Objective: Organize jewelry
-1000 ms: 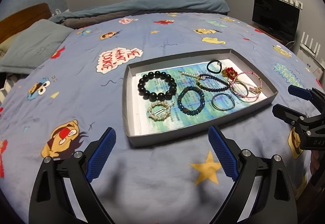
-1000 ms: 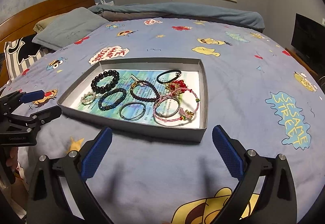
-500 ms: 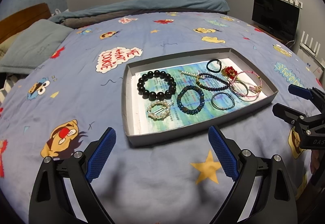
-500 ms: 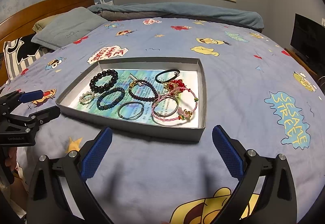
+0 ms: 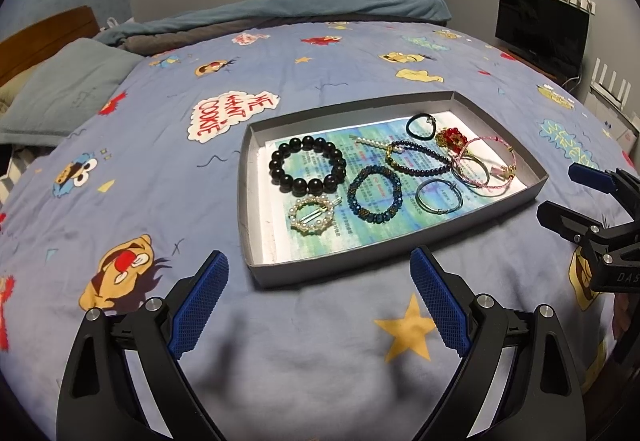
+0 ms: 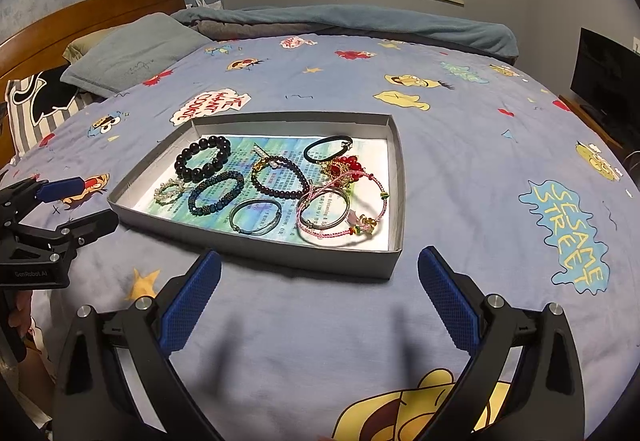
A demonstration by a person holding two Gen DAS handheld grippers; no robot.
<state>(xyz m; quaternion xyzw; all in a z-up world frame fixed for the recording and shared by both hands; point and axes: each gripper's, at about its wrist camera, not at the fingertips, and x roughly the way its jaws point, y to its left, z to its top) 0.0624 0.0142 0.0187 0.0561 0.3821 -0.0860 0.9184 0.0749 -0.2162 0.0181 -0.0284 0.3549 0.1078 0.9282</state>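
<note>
A shallow grey tray [image 5: 256, 273] [image 6: 248, 249] lies on the bed and holds several bracelets. Inside it I see a black bead bracelet [image 5: 307, 169] [image 6: 202, 157], a pearl ring clip [image 5: 313, 216], a blue bead bracelet [image 5: 374, 194] [image 6: 216, 193], a thin blue bangle [image 5: 439, 196] and a tangle of pink and red pieces [image 5: 482, 165] [image 6: 344, 201]. My left gripper [image 5: 319, 295] hovers open just short of the tray's near wall. Over the near right corner, my right gripper [image 6: 319, 293] is also open. Neither holds anything.
The bedspread [image 5: 120, 169] is blue with cartoon prints. A grey pillow [image 5: 60, 97] and wooden headboard [image 6: 80, 21] lie to the left, a rolled blanket [image 5: 280, 9] at the back. A dark monitor [image 5: 540, 25] stands at the right. A hand [image 6: 20, 317] holds the left gripper.
Both views have drifted slightly; the tray sits a little further left and higher in frame. Both grippers stay open and no jewellery has moved.
</note>
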